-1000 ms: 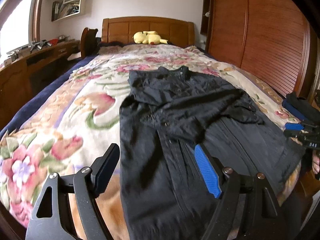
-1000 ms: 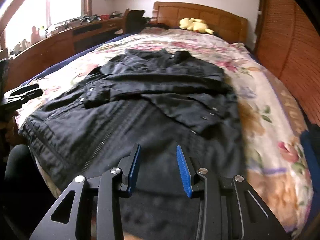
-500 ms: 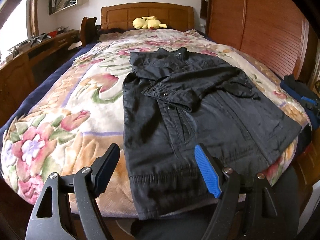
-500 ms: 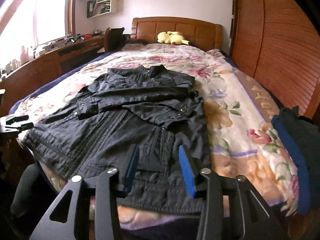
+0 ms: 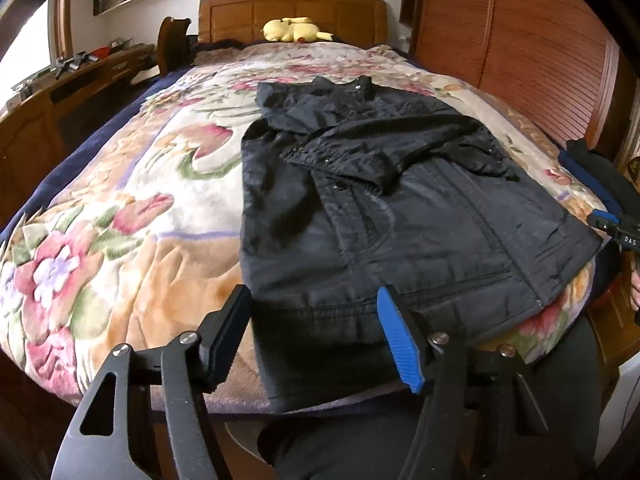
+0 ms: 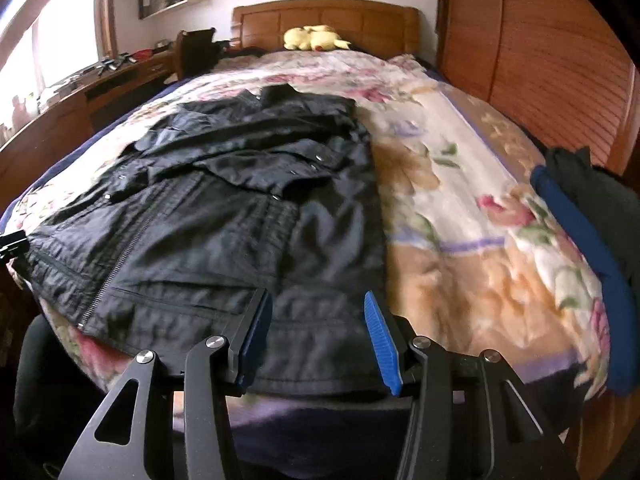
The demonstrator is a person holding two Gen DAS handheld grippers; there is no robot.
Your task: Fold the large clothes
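A black jacket (image 5: 420, 220) lies flat on the floral bedspread (image 5: 120, 208), collar toward the headboard, both sleeves folded across its chest. My left gripper (image 5: 316, 340) hovers at the foot of the bed over the hem's left corner. Its jaws are closing, and the pads are clear of the cloth. In the right wrist view the jacket (image 6: 240, 220) fills the left half of the bed. My right gripper (image 6: 318, 340) hangs over the hem's right corner, jaws opening, gripping nothing. Each gripper shows at the edge of the other's view: the right gripper (image 5: 616, 228) and the left gripper (image 6: 12, 244).
A yellow plush toy (image 5: 294, 30) rests by the wooden headboard (image 5: 292, 12). Dark and blue folded clothes (image 6: 580, 220) sit on the bed's right edge. A slatted wooden wardrobe (image 5: 520, 48) stands to the right, a desk (image 5: 80, 76) to the left. A person's dark trousers (image 5: 360, 440) are at the bed's foot.
Both grippers drew back toward the foot of the bed, so the jacket's hem now lies just ahead of the fingers. The left jaws narrowed; the right jaws widened and shifted right.
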